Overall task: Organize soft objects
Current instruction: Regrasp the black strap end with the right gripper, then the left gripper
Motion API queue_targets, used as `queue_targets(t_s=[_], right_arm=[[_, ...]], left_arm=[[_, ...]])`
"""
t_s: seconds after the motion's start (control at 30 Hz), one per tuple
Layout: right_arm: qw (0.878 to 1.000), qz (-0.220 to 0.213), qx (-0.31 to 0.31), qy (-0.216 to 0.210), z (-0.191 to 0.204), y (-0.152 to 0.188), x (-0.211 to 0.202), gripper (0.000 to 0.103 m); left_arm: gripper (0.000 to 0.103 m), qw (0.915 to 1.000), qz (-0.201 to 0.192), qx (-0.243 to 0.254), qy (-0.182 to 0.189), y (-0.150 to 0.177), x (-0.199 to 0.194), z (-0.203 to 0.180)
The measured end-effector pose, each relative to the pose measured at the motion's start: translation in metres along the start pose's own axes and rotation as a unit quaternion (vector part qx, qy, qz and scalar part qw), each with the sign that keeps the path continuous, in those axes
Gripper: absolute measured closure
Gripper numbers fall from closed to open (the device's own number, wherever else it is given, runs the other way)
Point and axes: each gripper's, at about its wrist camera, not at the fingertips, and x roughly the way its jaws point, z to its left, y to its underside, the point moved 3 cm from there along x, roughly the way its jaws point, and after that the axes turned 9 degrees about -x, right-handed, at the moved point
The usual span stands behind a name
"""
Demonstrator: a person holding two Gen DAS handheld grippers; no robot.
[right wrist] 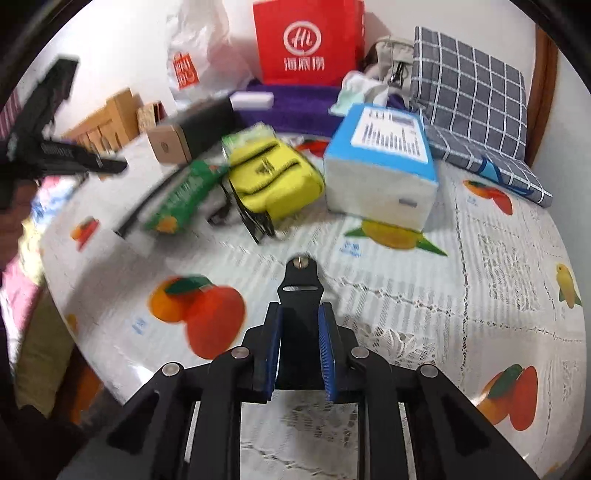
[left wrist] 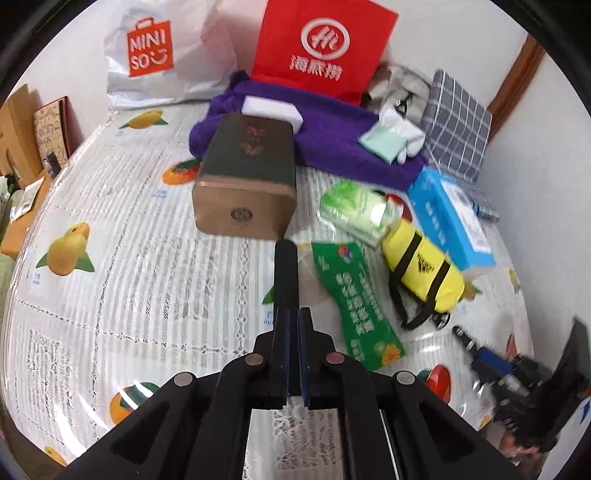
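a white wall [left wrist: 74, 22] rises at twelve o'clock; a brown wooden frame [left wrist: 517, 77] runs at two; a fruit-print cloth covers the counter [left wrist: 129, 277].

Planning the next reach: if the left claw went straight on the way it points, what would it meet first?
Probably the bare tablecloth; beyond it stands the brown box. The left claw is shut, though depth is unclear.

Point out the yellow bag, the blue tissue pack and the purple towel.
yellow bag [right wrist: 275, 181], right wrist view, its top panel.
blue tissue pack [right wrist: 384, 147], right wrist view, its top face.
purple towel [left wrist: 332, 140], left wrist view, its middle.
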Motion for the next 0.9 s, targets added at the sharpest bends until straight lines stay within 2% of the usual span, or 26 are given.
queue_targets(t_s=[0.33, 0.4, 0.47, 0.53, 0.6, 0.67, 0.8, 0.9], right_arm=[[0.999, -0.008, 0.012, 0.029, -0.007, -0.006, -0.014, 0.083], [0.999, -0.010, 0.019, 0.032, -0.011, -0.007, -0.015, 0.083], [0.999, -0.011, 0.021, 0.035, -0.014, -0.009, -0.015, 0.083], [0.999, -0.013, 0.021, 0.038, -0.015, -0.011, -0.015, 0.083], [0.999, -0.014, 0.020, 0.039, -0.016, -0.013, -0.014, 0.083], [0.999, -0.015, 0.021, 0.041, -0.018, -0.015, -0.013, 0.083], [0.999, -0.011, 0.027, 0.042, -0.024, -0.015, -0.005, 0.083], [0.999, -0.008, 0.032, 0.041, -0.029, -0.017, 0.002, 0.083]], left_arm=[[0.097, 0.9984, 0.018, 0.029, -0.045, 0.003, 0.045, -0.003], [0.090, 0.9985, 0.013, 0.035, -0.040, 0.000, 0.047, -0.006], [0.068, 0.9988, 0.017, 0.037, -0.026, -0.003, 0.049, -0.009], [0.054, 0.9982, 0.008, 0.044, -0.039, -0.004, 0.051, -0.011], [0.054, 0.9972, 0.000, 0.052, -0.055, -0.005, 0.056, -0.011], [0.067, 0.9965, -0.015, 0.051, -0.065, -0.007, 0.057, -0.009], [0.083, 0.9961, -0.021, 0.057, -0.065, -0.011, 0.058, -0.004], [0.083, 0.9974, -0.018, 0.043, -0.056, -0.012, 0.055, -0.001]])
